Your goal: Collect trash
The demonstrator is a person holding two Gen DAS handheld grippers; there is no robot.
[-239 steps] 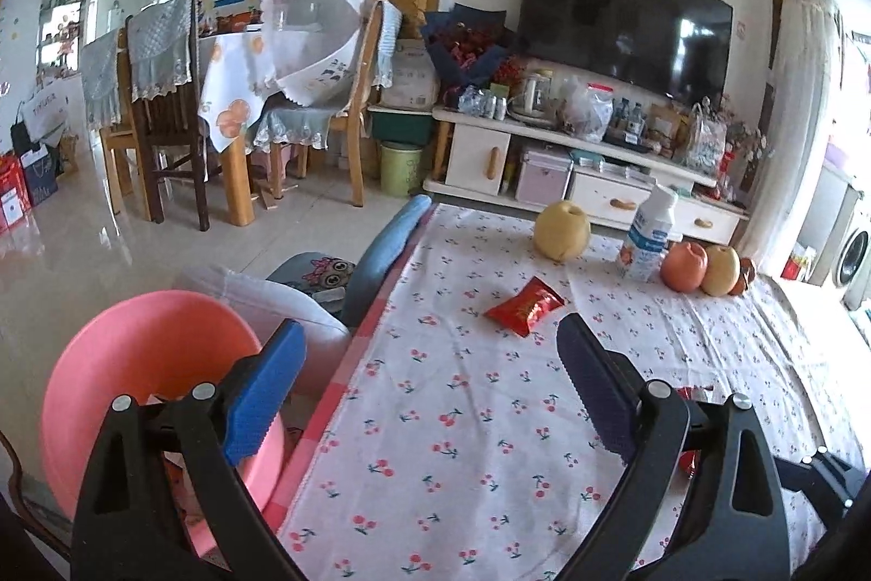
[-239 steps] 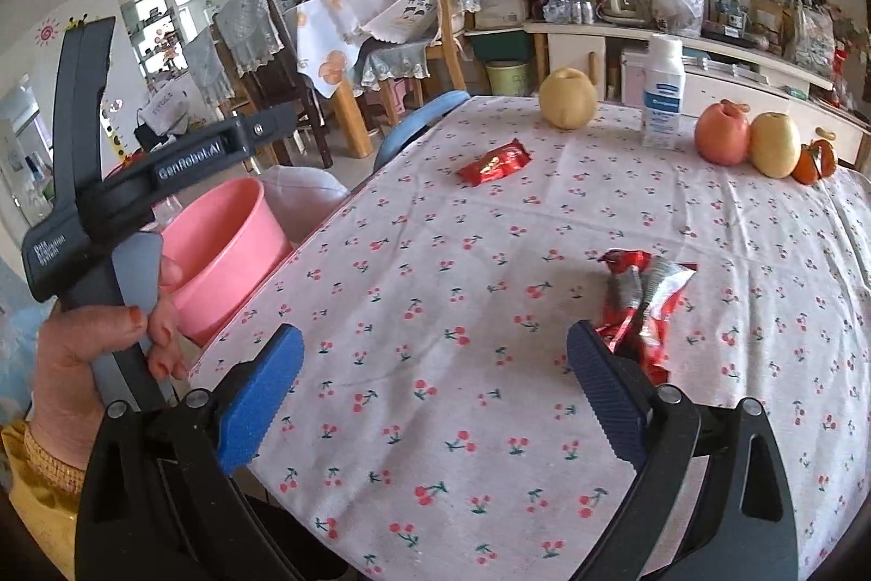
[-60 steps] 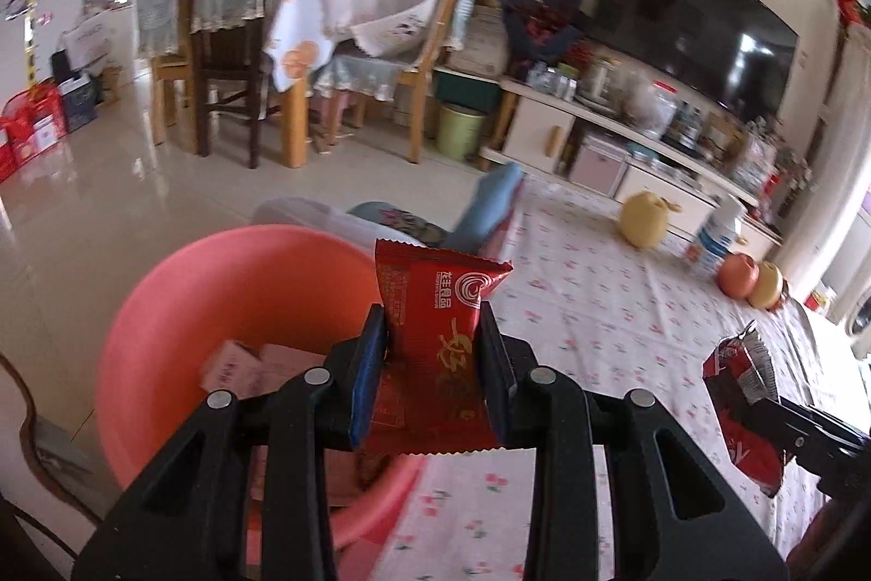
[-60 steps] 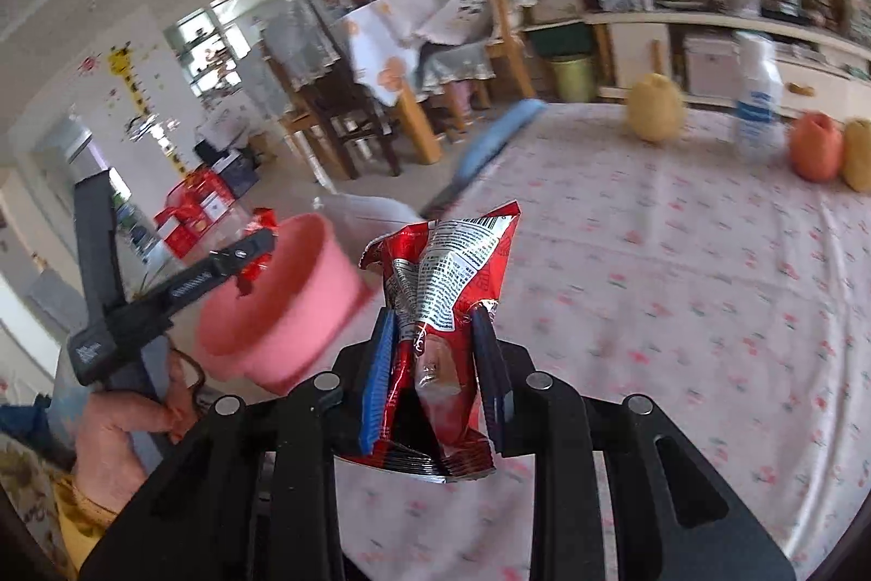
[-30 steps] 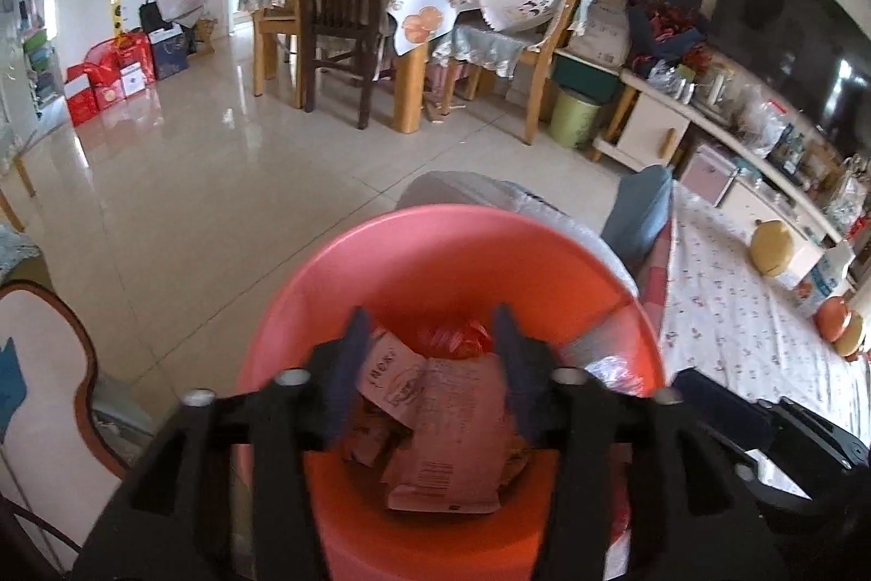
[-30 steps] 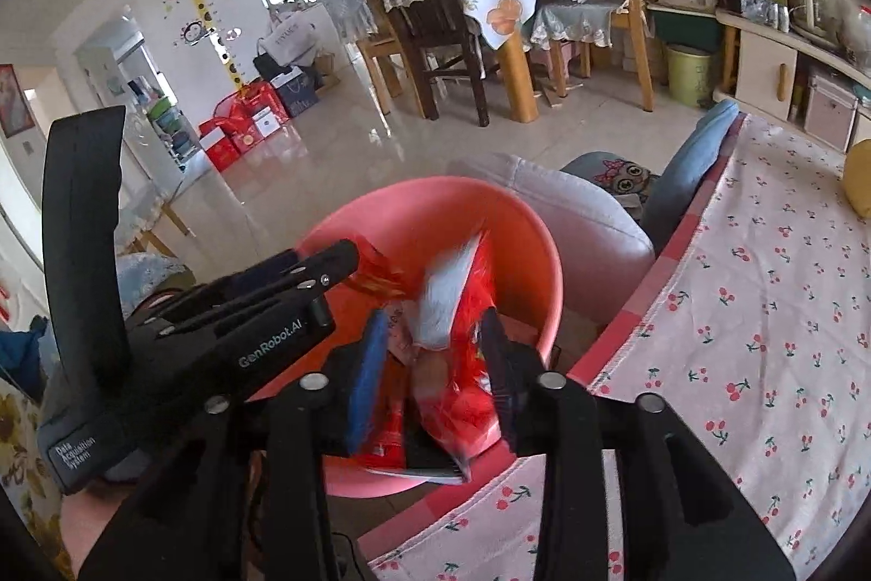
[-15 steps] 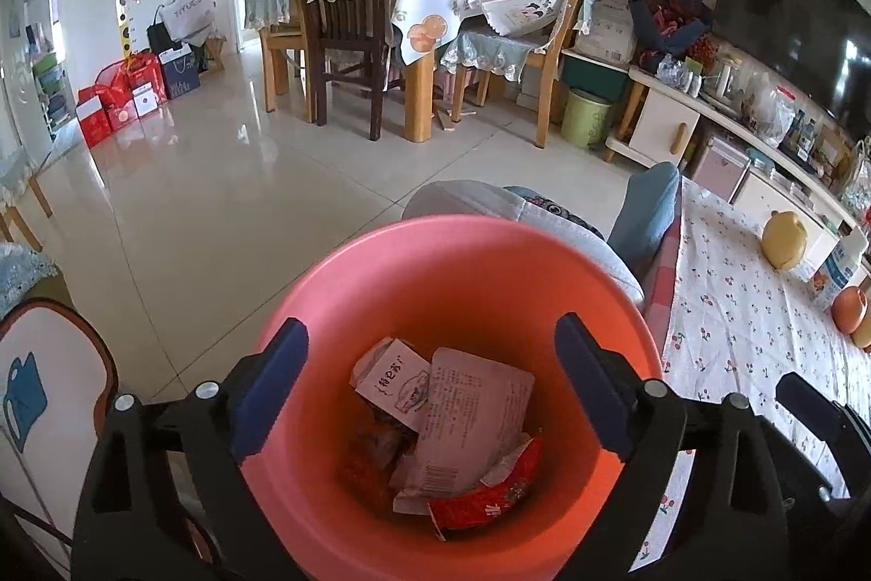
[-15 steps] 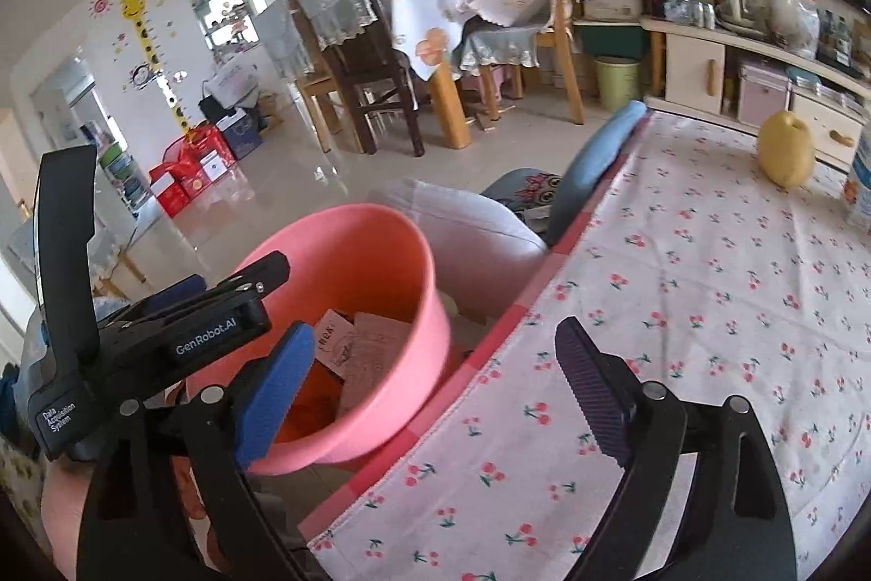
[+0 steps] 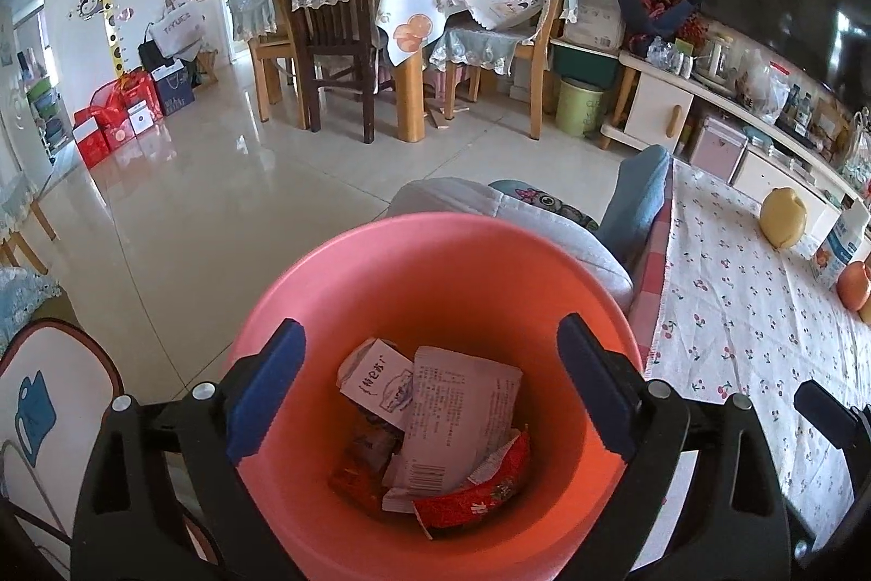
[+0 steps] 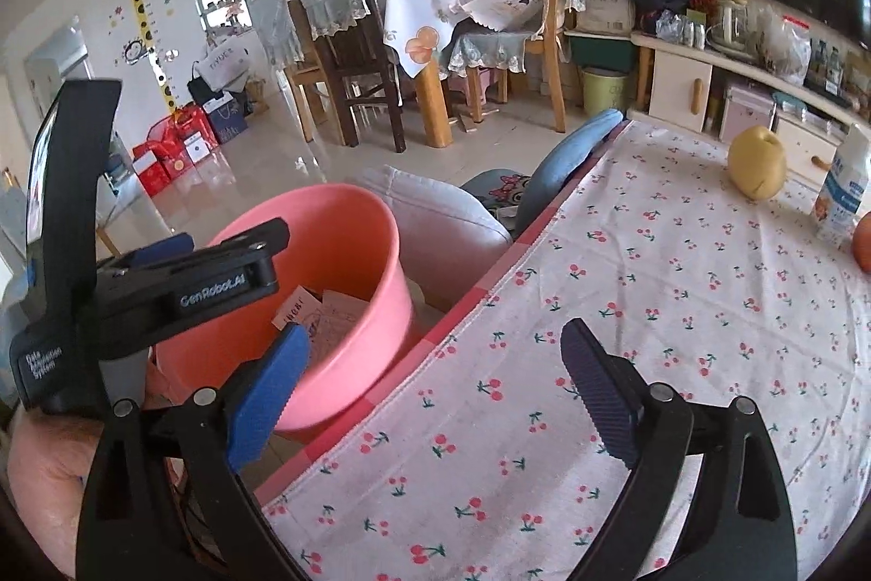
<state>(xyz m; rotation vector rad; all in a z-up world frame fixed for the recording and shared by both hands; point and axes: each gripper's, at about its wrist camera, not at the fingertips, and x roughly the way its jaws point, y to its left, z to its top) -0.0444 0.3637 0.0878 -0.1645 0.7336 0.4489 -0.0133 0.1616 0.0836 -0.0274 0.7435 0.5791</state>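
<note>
The wrappers lie inside the pink bin, beside the surface. The left gripper hangs over the bin, the right gripper over the surface edge; both have fingers wide apart, just opened, holding nothing.

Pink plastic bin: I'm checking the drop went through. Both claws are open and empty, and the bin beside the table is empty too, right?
Not quite. The left claw and right claw are open and empty, but the pink plastic bin holds paper slips and red wrappers, per the left wrist view.
</note>
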